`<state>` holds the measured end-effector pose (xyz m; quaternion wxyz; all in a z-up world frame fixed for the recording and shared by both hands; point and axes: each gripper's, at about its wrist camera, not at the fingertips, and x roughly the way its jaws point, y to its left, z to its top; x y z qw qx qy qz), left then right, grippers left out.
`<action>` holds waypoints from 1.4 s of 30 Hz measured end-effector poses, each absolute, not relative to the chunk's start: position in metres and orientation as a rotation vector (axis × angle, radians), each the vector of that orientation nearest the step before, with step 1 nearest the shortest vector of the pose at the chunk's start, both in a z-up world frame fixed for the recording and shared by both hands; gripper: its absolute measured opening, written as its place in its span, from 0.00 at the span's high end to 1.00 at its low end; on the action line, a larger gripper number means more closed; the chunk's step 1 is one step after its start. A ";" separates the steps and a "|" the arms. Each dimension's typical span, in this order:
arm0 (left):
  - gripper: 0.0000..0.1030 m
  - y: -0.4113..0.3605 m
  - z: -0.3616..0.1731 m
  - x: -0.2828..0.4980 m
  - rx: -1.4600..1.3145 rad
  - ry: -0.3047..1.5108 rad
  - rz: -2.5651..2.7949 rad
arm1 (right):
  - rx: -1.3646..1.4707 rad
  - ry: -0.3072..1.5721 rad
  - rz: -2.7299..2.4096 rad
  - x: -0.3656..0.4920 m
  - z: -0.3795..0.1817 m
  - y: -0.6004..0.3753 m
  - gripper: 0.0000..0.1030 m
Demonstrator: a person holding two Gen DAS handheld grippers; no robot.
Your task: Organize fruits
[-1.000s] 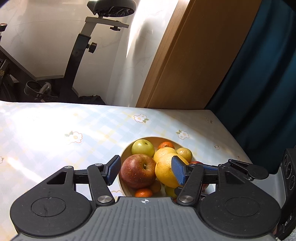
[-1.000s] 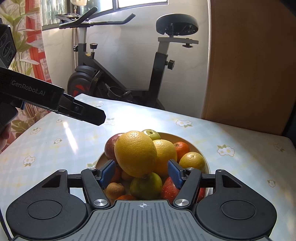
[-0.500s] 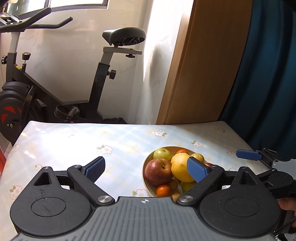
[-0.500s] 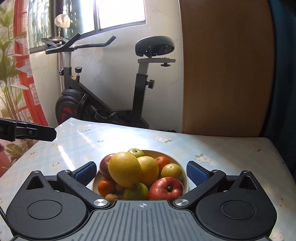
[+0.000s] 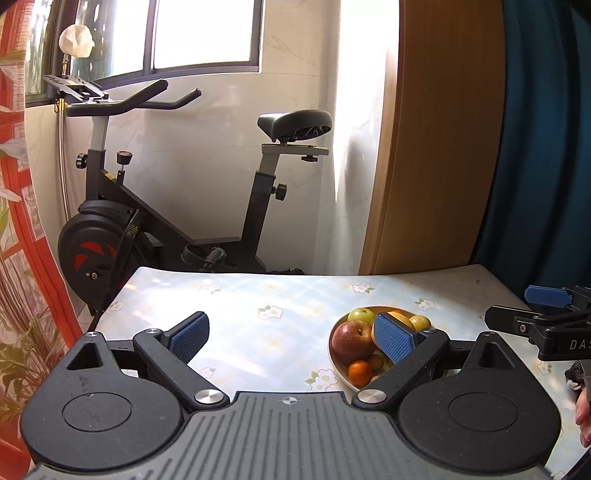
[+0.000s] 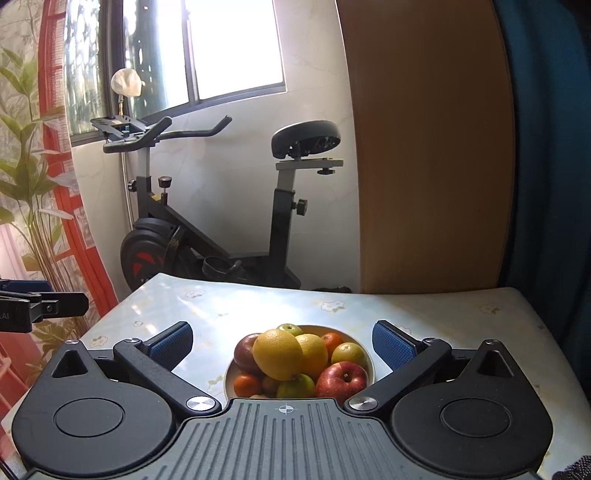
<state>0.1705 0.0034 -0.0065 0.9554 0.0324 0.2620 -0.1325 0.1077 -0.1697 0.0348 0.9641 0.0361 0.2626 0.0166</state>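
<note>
Both tools pulled back from fruit bowl [image 6: 370, 363]; left tool [image 5: 291, 338], right tool [image 6: 282, 341] spread apart, empty.

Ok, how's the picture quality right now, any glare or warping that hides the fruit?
Left wrist view: window blown out, sun patches on the tablecloth, fisheye bends the door edge; left gripper open, one finger covering part of the bowl. Right wrist view: same window glare, yet the fruit between the open right gripper reads sharp, large orange well lit.

Left gripper [image 5: 291, 336] spread wide, empty — fruit bowl [image 5: 338, 363] on the bench [image 5: 258, 295], behind its right finger.
</note>
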 end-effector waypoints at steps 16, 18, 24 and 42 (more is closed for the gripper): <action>0.06 0.011 0.021 0.121 0.051 0.457 -0.221 | 0.076 0.555 0.010 0.070 0.055 -0.155 0.00; 0.06 0.012 0.022 0.120 0.034 0.458 -0.225 | 0.069 0.554 0.012 0.068 0.056 -0.153 0.00; 0.06 0.010 0.021 0.118 0.025 0.465 -0.224 | 0.058 0.547 0.017 0.066 0.060 -0.150 0.00; 0.06 0.008 0.021 0.116 0.011 0.475 -0.220 | 0.058 0.541 0.020 0.064 0.063 -0.151 0.00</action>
